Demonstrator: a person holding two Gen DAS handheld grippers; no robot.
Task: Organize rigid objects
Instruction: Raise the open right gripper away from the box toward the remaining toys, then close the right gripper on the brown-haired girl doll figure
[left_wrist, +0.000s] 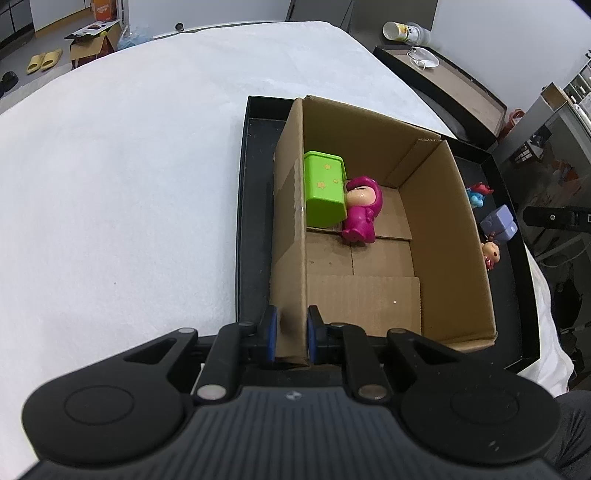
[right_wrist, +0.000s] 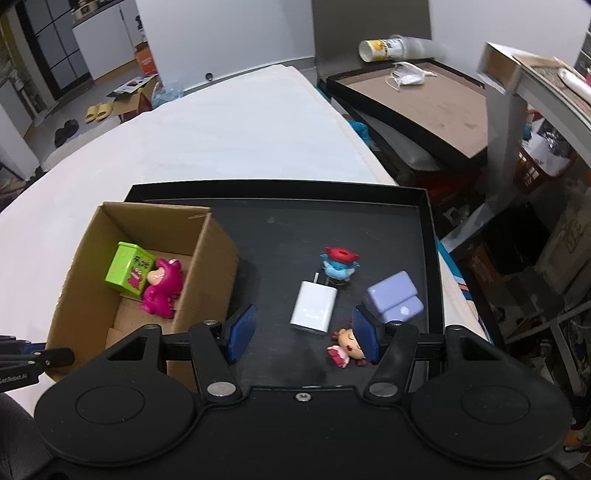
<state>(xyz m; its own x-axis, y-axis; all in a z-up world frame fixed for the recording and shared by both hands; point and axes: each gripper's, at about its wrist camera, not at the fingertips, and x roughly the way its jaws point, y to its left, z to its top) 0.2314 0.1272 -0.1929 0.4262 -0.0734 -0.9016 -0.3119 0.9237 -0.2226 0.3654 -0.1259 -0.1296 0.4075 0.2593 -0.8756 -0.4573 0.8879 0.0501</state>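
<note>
A cardboard box (left_wrist: 447, 236) (right_wrist: 218, 251) stands on a black tray (left_wrist: 242, 206) (right_wrist: 280, 236). Inside it lie a green tin (left_wrist: 323, 190) (right_wrist: 129, 268) and a pink figurine (left_wrist: 362, 212) (right_wrist: 162, 286). My left gripper (left_wrist: 291, 338) is shut on the box's near left wall. My right gripper (right_wrist: 303, 334) is open above the tray, with a white charger (right_wrist: 314, 306) between its fingers. A blue figurine with a red hat (right_wrist: 340, 264) (left_wrist: 478, 194), a purple case (right_wrist: 395, 295) (left_wrist: 498, 223) and a small doll (right_wrist: 345, 345) (left_wrist: 491, 254) lie on the tray to the right.
The tray sits on a white-covered table (left_wrist: 129, 166) (right_wrist: 240, 125). Beyond the table's right edge stand a brown board with a mask (right_wrist: 417, 99), a lying cup (right_wrist: 380, 50) and cluttered shelves.
</note>
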